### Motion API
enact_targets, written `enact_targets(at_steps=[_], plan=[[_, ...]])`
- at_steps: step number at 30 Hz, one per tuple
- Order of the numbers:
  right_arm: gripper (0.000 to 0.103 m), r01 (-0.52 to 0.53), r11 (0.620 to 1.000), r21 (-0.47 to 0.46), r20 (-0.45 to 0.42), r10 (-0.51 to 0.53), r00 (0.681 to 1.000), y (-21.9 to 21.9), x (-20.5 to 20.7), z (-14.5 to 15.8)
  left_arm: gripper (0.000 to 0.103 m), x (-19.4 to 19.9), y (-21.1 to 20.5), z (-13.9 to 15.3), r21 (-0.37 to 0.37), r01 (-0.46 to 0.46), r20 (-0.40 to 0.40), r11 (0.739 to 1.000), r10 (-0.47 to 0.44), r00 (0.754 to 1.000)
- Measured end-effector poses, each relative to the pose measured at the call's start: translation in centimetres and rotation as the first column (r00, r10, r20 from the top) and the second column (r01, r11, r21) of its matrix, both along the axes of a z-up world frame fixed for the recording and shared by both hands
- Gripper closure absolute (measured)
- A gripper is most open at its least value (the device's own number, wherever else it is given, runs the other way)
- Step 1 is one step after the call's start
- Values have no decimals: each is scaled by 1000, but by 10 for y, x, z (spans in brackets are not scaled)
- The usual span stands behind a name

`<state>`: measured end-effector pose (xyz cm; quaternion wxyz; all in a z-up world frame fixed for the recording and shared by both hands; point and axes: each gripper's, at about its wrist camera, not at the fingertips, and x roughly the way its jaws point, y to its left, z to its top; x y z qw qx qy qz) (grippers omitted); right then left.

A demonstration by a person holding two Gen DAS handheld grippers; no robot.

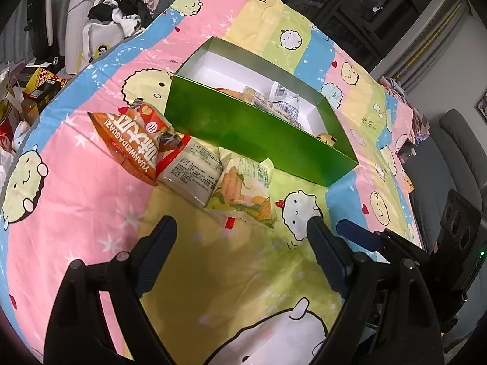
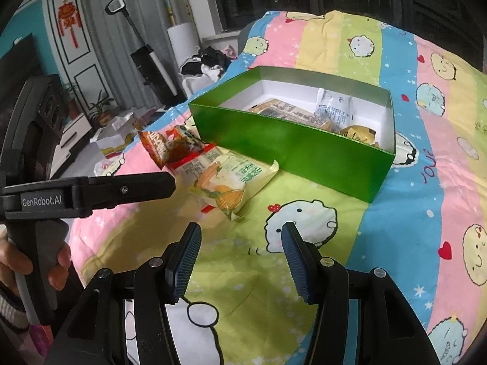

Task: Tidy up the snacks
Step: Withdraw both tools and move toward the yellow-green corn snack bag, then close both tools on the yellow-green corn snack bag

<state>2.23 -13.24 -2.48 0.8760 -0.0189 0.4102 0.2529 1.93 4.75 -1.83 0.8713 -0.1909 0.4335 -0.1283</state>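
A green open box (image 1: 243,127) (image 2: 292,149) with a white inside lies on the bed and holds several snack packs. Three packs lie outside its near wall: an orange sunflower-seed bag (image 1: 134,140) (image 2: 158,149), a white pack with a red edge (image 1: 191,170) (image 2: 194,164), and a pale green corn-picture pack (image 1: 243,191) (image 2: 231,185). My left gripper (image 1: 240,231) is open and empty, just short of the corn pack. My right gripper (image 2: 240,234) is open and empty, a little nearer than that pack. The left gripper also shows in the right wrist view (image 2: 91,191).
The bed has a striped cartoon-print cover (image 1: 91,213) (image 2: 426,182). A pile of clothes (image 1: 121,6) lies past the bed's far edge. Boxes and bags (image 1: 33,91) sit on the floor at left. A grey chair (image 1: 456,140) stands at right.
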Motion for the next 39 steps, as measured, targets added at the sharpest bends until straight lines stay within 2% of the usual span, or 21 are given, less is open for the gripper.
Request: enact_targets(at_steps=[7, 19, 24, 31, 35, 39], plan=[[47, 4, 1000, 13, -23, -4, 1000, 1, 1, -8, 16, 0, 1, -5, 12, 3, 3, 1000, -3, 1000], [47, -9, 999, 37, -27, 10, 1000, 7, 11, -17, 17, 5, -9, -12, 7, 66, 66, 998, -66, 996], [47, -33, 999, 39, -33, 34, 999, 14, 20, -21, 22, 21, -13, -16, 0, 86, 60, 996, -85, 995], [47, -69, 998, 11, -42, 70, 997, 31, 36, -27, 22, 43, -15, -22, 27, 88, 48, 996, -90, 995], [47, -80, 997, 11, -49, 81, 996, 35, 43, -32, 31, 51, -17, -24, 41, 113, 46, 993, -115, 992], [47, -94, 995, 21, -58, 95, 994, 39, 50, -37, 35, 56, -20, -31, 45, 125, 32, 991, -127, 991]])
